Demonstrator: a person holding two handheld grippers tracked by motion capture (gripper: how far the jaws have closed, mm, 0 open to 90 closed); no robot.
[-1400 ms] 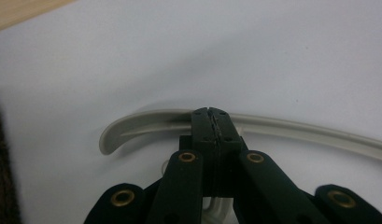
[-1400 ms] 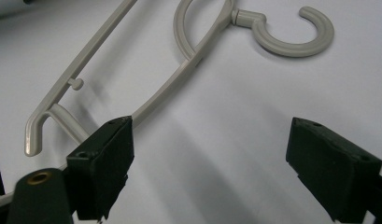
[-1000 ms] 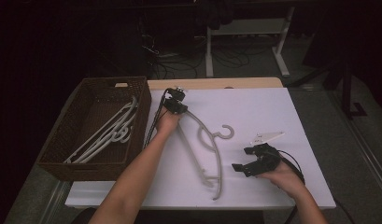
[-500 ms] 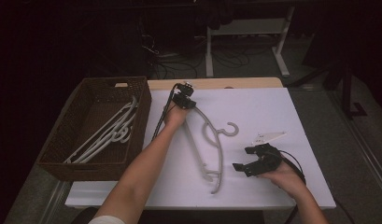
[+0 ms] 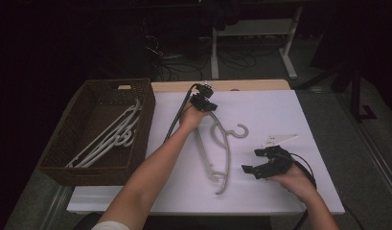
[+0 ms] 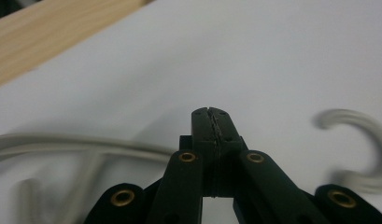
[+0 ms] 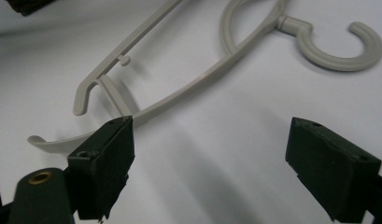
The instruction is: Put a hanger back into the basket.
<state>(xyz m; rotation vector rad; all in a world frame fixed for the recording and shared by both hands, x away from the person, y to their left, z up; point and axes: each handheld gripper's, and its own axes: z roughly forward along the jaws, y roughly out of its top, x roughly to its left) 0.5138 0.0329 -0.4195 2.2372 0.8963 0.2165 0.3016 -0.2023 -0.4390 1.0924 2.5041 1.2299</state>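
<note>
the right gripper (image 5: 261, 162) rests near the table's (image 5: 280, 115) front edge, jaws wide apart with nothing between them. just beside it lies the grey hanger (image 5: 221, 143) on the white tabletop, hook pointing right. farther off, the left gripper (image 5: 206, 102) sits at the hanger's far end — jaws pressed together, empty. a wicker basket (image 5: 86, 165) holds more hangers (image 5: 112, 139) at the left.

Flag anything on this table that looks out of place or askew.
One grey hanger lies loose on the white table, slanted, hook toward the far right, while the other hangers sit piled in the wicker basket. A small white piece lies by itself near the right gripper. Nothing looks broken or spilled.
</note>
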